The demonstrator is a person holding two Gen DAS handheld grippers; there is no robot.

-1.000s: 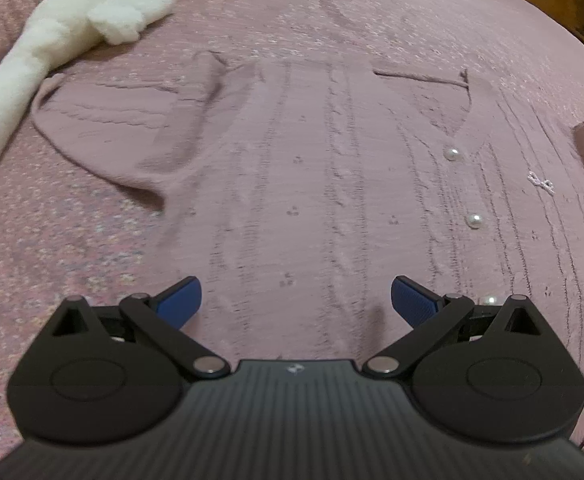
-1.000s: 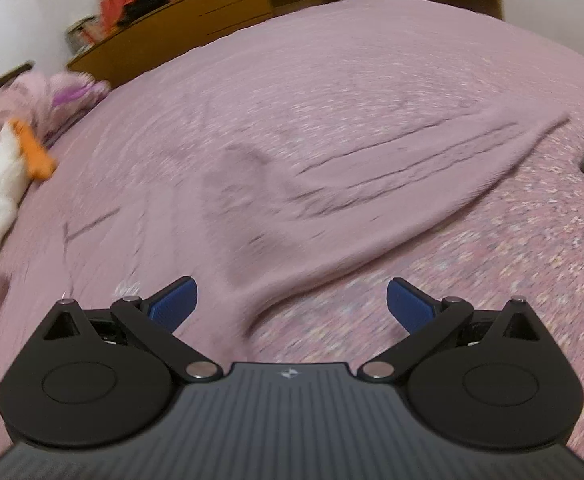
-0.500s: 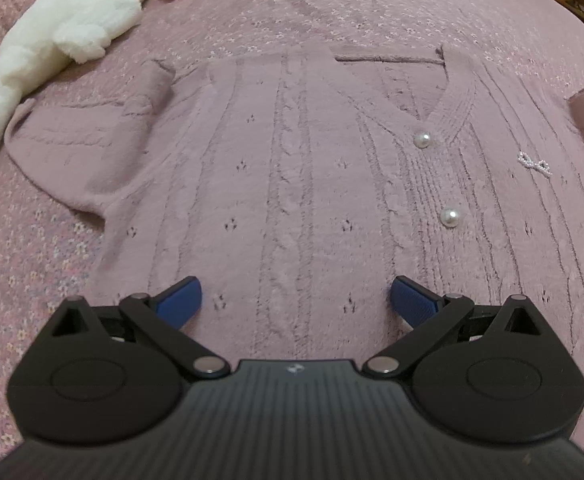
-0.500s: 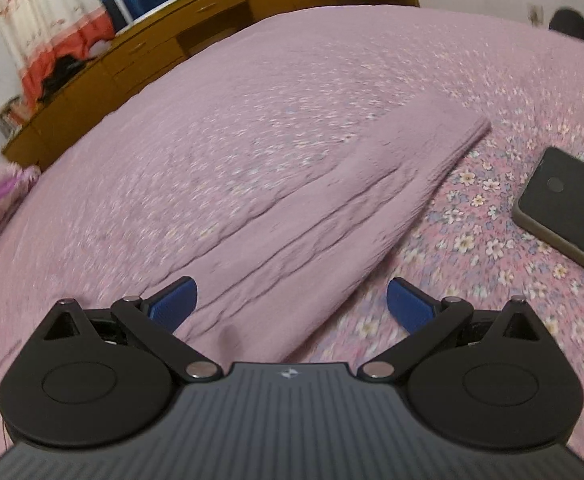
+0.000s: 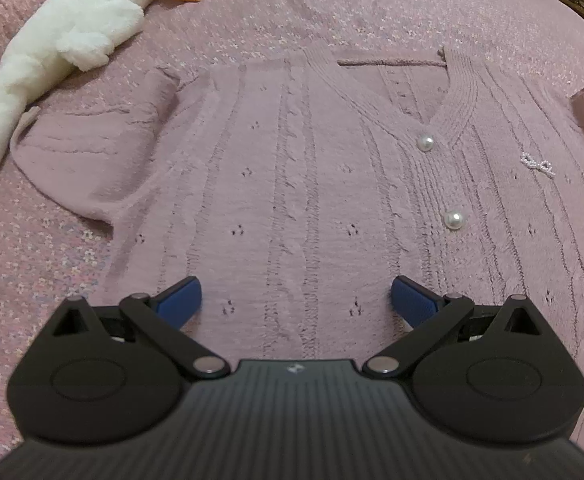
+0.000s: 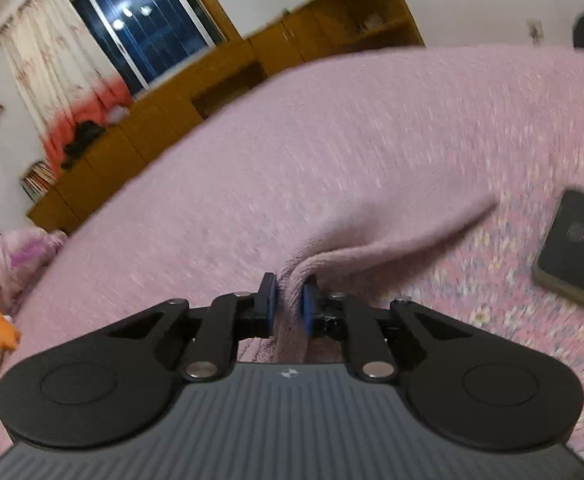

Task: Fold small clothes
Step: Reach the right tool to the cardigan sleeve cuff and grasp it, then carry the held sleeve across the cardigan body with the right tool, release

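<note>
The pink knitted cardigan (image 5: 292,184) lies flat on the flowered pink bedspread (image 5: 31,264), filling the middle of the left wrist frame, and the left gripper (image 5: 296,300) hangs over its lower part with jaws spread wide. In the lower centre of the right wrist frame, the right gripper (image 6: 287,304) has just been closing and now pinches a fold of the cardigan's sleeve (image 6: 372,236). A dark phone (image 6: 576,248) lies at the right edge, and a white plush duck (image 5: 63,40) lies in the upper left of the left view.

Our left gripper (image 5: 296,300) hangs with its jaws wide apart, tilted steeply down. Our right gripper (image 6: 289,300) has just been closing, pinching a sleeve (image 6: 372,236).
</note>
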